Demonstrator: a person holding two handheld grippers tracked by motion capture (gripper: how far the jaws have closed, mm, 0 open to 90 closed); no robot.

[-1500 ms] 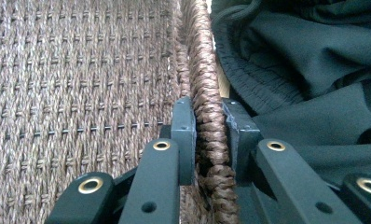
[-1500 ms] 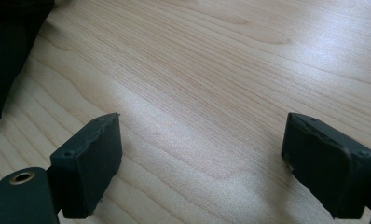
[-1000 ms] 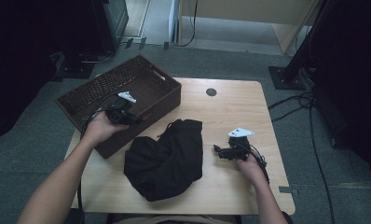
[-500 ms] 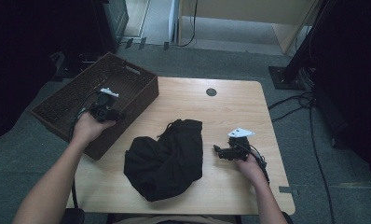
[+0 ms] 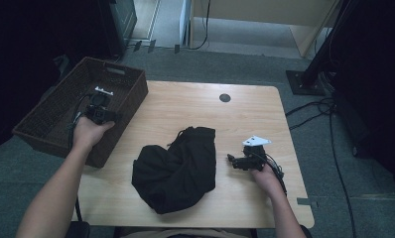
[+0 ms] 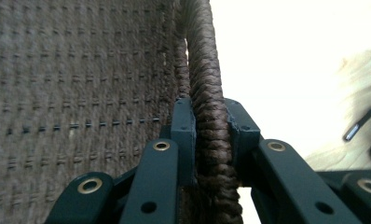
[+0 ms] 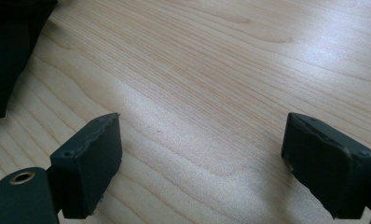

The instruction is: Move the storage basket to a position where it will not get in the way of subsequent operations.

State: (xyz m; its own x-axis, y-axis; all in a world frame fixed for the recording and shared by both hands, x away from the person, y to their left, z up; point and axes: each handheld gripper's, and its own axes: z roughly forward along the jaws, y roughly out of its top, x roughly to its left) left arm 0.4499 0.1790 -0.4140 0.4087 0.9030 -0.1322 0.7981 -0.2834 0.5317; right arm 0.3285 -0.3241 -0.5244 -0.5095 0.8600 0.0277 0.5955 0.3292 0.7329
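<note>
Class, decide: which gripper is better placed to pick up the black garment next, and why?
Right. The right gripper is open beside the black garment; the left gripper is shut on the basket rim.

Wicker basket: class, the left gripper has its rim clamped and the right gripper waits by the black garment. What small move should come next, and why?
Probably stop dragging and let go of the wicker basket. The left gripper is shut on its rim, and much of the basket overhangs the table's left edge. The black garment lies bare mid-table, and the right gripper hangs open beside it, holding nothing.
</note>
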